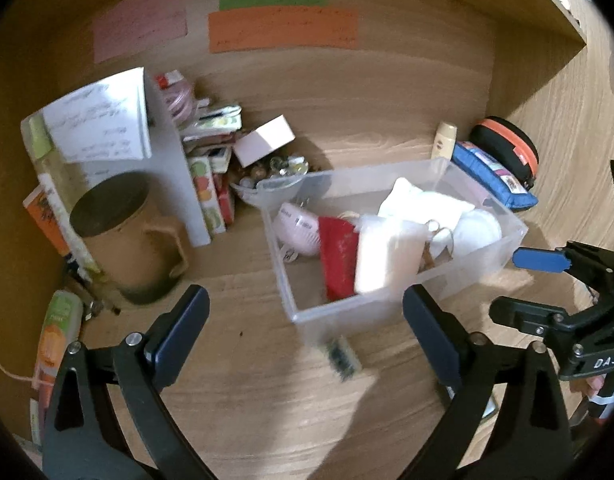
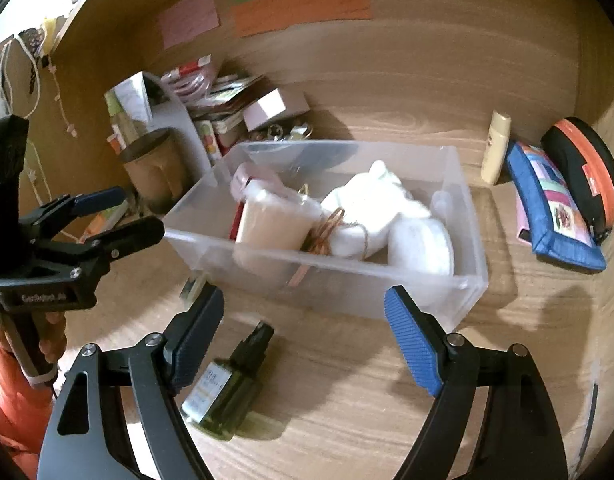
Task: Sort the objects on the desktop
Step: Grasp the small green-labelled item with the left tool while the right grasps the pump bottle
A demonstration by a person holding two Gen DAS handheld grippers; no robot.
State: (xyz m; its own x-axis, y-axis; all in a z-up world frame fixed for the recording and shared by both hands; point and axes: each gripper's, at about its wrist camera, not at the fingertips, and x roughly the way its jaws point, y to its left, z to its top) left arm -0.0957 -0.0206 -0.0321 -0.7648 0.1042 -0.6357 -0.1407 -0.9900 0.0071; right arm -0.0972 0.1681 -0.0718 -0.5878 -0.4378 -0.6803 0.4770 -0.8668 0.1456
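Note:
A clear plastic box (image 1: 291,304) stands on the wooden desk and holds a white cloth (image 1: 423,200), a red item (image 1: 339,256), a pink round thing (image 1: 295,228) and a blurred pale packet (image 1: 383,256). My left gripper (image 1: 305,300) is open just in front of the box's near corner, with nothing between its fingers. In the right wrist view my right gripper (image 2: 305,300) is open before the box's (image 2: 467,280) long side, empty. A dark green spray bottle (image 2: 227,388) lies on the desk by its left finger. The left gripper (image 2: 141,212) shows at the left, open.
A brown mug (image 1: 123,236), a white file holder with papers (image 1: 107,128), books, a pink box (image 1: 265,140) and a bowl of beads (image 1: 275,184) crowd the back left. A cream tube (image 1: 446,140), a blue pencil case (image 1: 495,176) and a black-orange case (image 1: 507,144) sit right.

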